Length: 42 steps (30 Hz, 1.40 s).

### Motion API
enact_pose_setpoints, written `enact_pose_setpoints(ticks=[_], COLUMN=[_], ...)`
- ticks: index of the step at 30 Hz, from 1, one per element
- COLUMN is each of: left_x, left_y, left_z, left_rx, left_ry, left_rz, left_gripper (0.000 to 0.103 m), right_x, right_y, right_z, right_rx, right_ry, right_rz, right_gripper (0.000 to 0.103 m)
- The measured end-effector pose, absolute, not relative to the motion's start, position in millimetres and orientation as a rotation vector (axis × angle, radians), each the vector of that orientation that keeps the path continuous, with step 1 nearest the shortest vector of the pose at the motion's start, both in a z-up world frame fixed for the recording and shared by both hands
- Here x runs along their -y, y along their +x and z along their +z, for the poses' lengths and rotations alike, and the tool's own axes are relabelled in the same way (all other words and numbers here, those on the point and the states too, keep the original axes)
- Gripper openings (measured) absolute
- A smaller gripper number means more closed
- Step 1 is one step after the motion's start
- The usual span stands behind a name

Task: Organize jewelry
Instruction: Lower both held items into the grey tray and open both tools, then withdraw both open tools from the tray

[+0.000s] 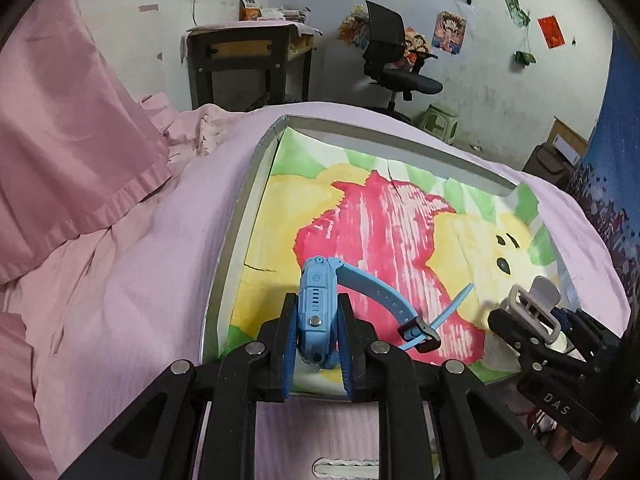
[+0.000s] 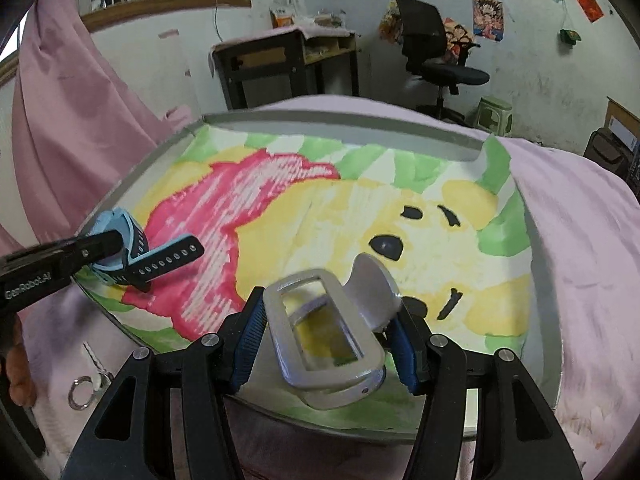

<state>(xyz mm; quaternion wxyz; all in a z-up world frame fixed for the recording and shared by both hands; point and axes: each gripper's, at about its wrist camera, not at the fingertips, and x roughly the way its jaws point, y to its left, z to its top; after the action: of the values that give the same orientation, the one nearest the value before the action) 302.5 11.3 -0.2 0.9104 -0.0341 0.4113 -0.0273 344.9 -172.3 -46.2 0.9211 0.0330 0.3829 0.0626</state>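
A blue smartwatch [image 1: 316, 292] stands on edge between the pads of my left gripper [image 1: 317, 304], which is shut on its body. Its strap and buckle [image 1: 420, 334] curl off to the right over the tray. The tray [image 1: 240, 216] is shallow and grey-rimmed, lined with a painted yellow bear on red and green. My right gripper [image 2: 330, 304] is shut on a silver rectangular frame with a grey strap [image 2: 320, 384], held over the tray's near edge [image 2: 340, 120]. In the right wrist view the left gripper [image 2: 108, 244] and blue watch [image 2: 120, 220] are at the tray's left rim.
The tray lies on a bed with a pale pink sheet [image 1: 140, 280]. A metal ring [image 2: 82, 392] rests on the sheet left of the tray. Pink bedding [image 1: 68, 140] is piled at the left. A desk [image 1: 248, 60], office chair [image 1: 396, 68] and green stool [image 1: 438, 120] stand beyond.
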Motion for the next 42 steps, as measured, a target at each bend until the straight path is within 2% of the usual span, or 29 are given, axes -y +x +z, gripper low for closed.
enact_pose_setpoints(ticks=[7, 9, 10, 11, 13, 15, 19, 22, 24, 27, 28, 30, 42], left_x=[-14, -14, -15, -15, -17, -20, -23, -25, -25, -24, -23, -21, -18], left_y=[299, 296, 293, 290, 283, 272, 251, 234, 218, 196, 187, 174, 115], left_z=[-2, -2, -1, 0, 3, 8, 16, 21, 25, 32, 33, 36, 41], left_rx=[-0.863, -0.858, -0.844, -0.835, -0.811, -0.772, -0.712, -0.666, -0.62, -0.558, -0.537, -0.507, -0.394], left_ry=[-0.098, -0.102, -0.11, -0.116, -0.124, -0.141, -0.164, -0.166, -0.161, -0.152, -0.146, -0.135, -0.099], left_rz=[-0.096, -0.101, -0.109, -0.113, -0.115, -0.122, -0.134, -0.136, -0.134, -0.131, -0.131, -0.125, -0.133], left_gripper=[0.021, 0.022, 0.023, 0.025, 0.037, 0.052, 0.057, 0.067, 0.078, 0.082, 0.084, 0.093, 0.098], right_x=[174, 177, 179, 180, 183, 185, 190, 195, 196, 197, 197, 197, 192], right_y=[343, 339, 336, 332, 322, 310, 287, 268, 254, 232, 226, 213, 143], right_z=[-47, -47, -46, -44, -40, -35, -21, -10, -4, 3, 5, 9, 19], right_rx=[-0.788, -0.778, -0.769, -0.756, -0.724, -0.692, -0.618, -0.553, -0.513, -0.461, -0.447, -0.422, -0.364], right_ry=[0.101, 0.116, 0.12, 0.123, 0.127, 0.127, 0.124, 0.127, 0.121, 0.104, 0.102, 0.097, 0.047], right_rz=[0.142, 0.144, 0.143, 0.145, 0.148, 0.146, 0.134, 0.122, 0.116, 0.098, 0.094, 0.085, 0.049], right_gripper=[0.053, 0.057, 0.063, 0.069, 0.07, 0.072, 0.081, 0.09, 0.093, 0.095, 0.098, 0.101, 0.101])
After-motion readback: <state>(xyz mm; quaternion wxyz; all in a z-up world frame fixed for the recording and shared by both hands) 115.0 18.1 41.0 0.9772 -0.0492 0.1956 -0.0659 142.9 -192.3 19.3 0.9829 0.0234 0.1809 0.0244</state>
